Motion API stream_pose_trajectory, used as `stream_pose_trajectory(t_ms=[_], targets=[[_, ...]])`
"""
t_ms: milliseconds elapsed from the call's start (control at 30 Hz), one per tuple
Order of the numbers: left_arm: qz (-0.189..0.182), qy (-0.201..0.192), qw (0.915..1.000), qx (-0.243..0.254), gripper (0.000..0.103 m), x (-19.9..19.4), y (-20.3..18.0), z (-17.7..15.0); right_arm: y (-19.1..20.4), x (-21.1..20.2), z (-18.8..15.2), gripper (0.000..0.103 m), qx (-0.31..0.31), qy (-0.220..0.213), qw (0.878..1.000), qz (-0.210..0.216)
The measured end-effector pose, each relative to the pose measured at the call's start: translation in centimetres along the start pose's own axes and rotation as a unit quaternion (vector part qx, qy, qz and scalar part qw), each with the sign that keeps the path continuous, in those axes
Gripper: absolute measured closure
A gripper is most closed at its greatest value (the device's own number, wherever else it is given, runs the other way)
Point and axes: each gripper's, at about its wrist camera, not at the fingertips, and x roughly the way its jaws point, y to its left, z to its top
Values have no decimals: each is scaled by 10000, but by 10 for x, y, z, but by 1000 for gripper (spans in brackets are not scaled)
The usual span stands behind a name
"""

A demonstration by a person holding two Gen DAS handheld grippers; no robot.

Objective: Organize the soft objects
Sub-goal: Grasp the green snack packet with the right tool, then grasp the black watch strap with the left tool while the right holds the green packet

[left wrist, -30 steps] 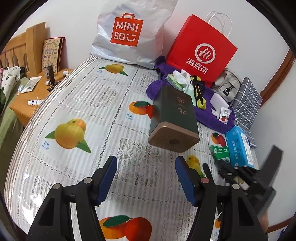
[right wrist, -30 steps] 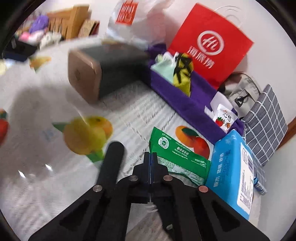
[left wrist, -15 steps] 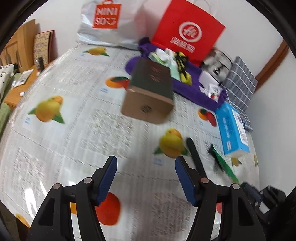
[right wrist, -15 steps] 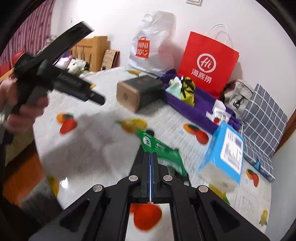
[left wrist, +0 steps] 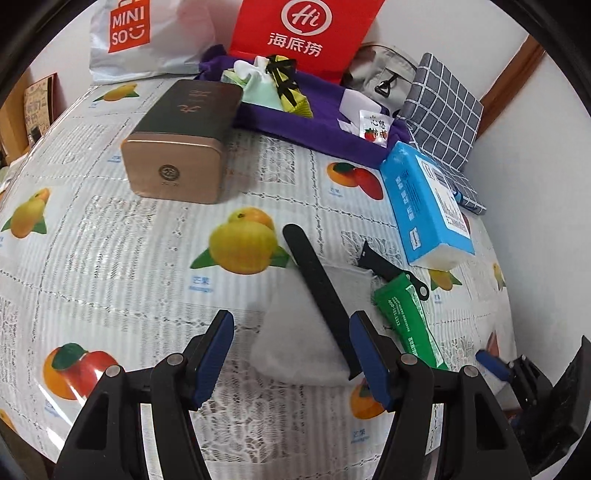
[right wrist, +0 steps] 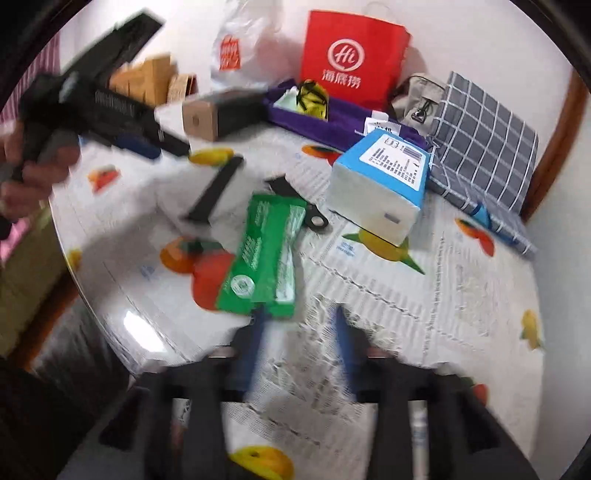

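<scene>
Both views are bright with even light. The left wrist view is sharp; the right wrist view is motion-blurred everywhere. Glare shines on the glossy tablecloth (right wrist: pixel 140 328). Fisheye edges bend strongly.

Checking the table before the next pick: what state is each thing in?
Left gripper: open, empty.
Right gripper: jaws opening, nothing between them.
Green packet: lying flat, free.
Blue tissue pack: lying flat.
Gold tin: closed, on its side.
Red paper bag: upright.
</scene>
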Motion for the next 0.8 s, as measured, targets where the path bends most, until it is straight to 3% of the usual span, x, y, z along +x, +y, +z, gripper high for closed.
stream_pose_trajectory(t_ms=[33, 100, 300, 367, 400, 433, 633, 800], targets=[[7, 3, 10000, 3, 40, 0, -1, 0, 1, 2, 3, 32, 112, -70, 9998, 152], [57, 14, 10000, 32, 40, 1, -3, 0, 4, 16, 11, 31, 311, -123, 9987, 379], [309, 3, 9995, 107, 40, -3, -3, -2, 11, 68, 28, 33, 584, 248, 9980, -4], [332, -9, 9994, 130, 40, -4, -3, -2, 19, 70, 32, 45, 320, 129, 9993, -131], [339, -14, 9993, 148, 40, -3, -4, -2, 21, 69, 34, 66, 255, 107, 9996, 20], [352, -15, 9992, 170, 40, -2, -6, -1, 21, 68, 34, 76, 258, 114, 9996, 71], [301, 69, 9988, 385, 42, 15, -31, -1, 0, 46, 22, 80, 620, 43, 9972, 412], [537, 192, 9970, 530, 45, 41, -51, 0, -21, 22, 8, 80, 793, -90, 9966, 227]])
